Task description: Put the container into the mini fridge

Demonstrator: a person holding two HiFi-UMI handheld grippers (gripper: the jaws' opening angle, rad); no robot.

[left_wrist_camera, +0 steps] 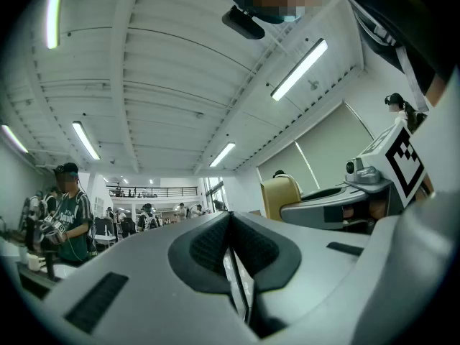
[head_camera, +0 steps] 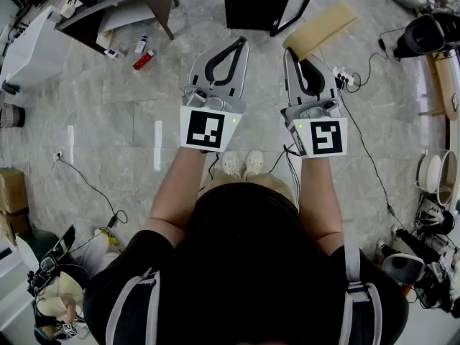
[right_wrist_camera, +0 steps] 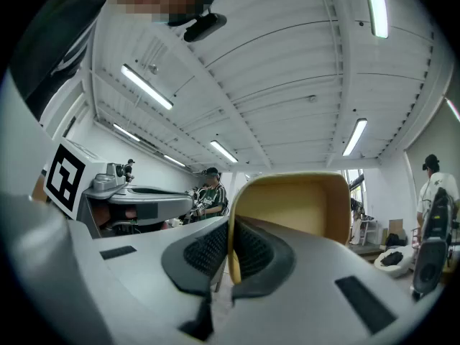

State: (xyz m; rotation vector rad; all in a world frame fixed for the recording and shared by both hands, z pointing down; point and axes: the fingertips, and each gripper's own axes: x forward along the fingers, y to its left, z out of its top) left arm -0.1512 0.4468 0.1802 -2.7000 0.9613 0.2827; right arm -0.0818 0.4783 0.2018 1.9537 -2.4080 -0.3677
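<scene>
The carrying step is in hand. The person stands on the stone floor and holds both tools out ahead. The right gripper is clamped on one wall of the container, a shallow tan tray. The rim sits pinched between the ribbed pads, and the tray juts out towards one o'clock of the person's head. The left gripper has its jaws pressed together with nothing between them, and it points to twelve o'clock.

A dark cabinet stands at twelve o'clock, just beyond the jaw tips. It may be the mini fridge, though its door and inside cannot be made out. If so, the next move calls for stepping closer. The free left tool would have to open the door, since the tray hangs from a single-wall grip and could swing or slip.

By count there are one container, two grippers and one dark cabinet. A pair of shoes shows at the centre. At least two small bottles lie on the floor at eleven o'clock.
</scene>
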